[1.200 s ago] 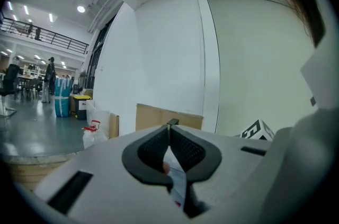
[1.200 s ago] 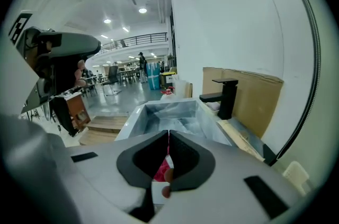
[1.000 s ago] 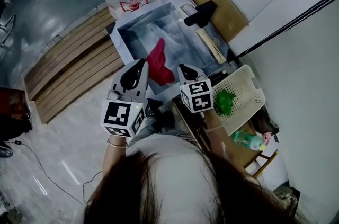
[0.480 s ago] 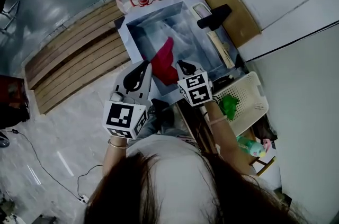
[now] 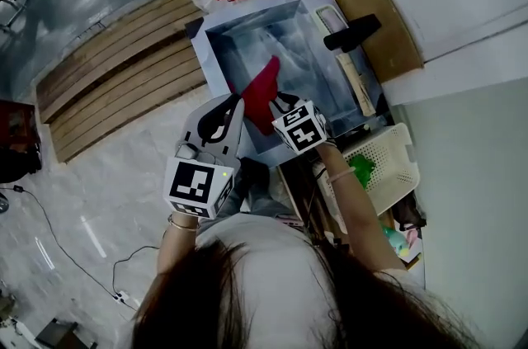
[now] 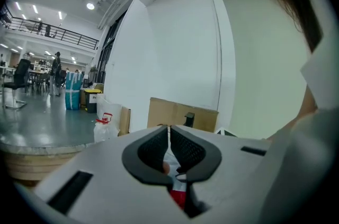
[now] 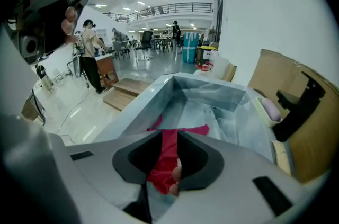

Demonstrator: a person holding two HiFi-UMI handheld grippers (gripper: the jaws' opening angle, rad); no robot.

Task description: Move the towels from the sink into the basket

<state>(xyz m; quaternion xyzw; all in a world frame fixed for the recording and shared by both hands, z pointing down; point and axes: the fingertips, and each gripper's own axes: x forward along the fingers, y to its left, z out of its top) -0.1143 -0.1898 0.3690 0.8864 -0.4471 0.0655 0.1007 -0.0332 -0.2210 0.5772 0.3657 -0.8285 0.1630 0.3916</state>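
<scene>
The woman stands at the near edge of the sink [image 5: 219, 58] with both forearms stretched out ahead of her. Her left hand-held gripper [image 6: 168, 134] is held close to level at the sink's near left corner, its jaws clenched together with nothing caught between them. Her right hand-held gripper [image 7: 169, 138] tips steeply down over the sink's near rim, the marker cube just above that edge. Its jaws have just been opening and now stand a little apart. The red towel [image 5: 262, 91] shows through the gap, but the pads do not press on it, and I cannot tell whether they touch the cloth. That towel lies crumpled in the sink against the near left wall, one corner reaching up toward the middle of the basin. A black faucet [image 5: 353, 32] sits on the surface at the sink's far right side. The pale slotted basket [image 5: 404, 148] stands to the right of the sink, and a green towel [image 5: 360, 168] lies in it.
</scene>
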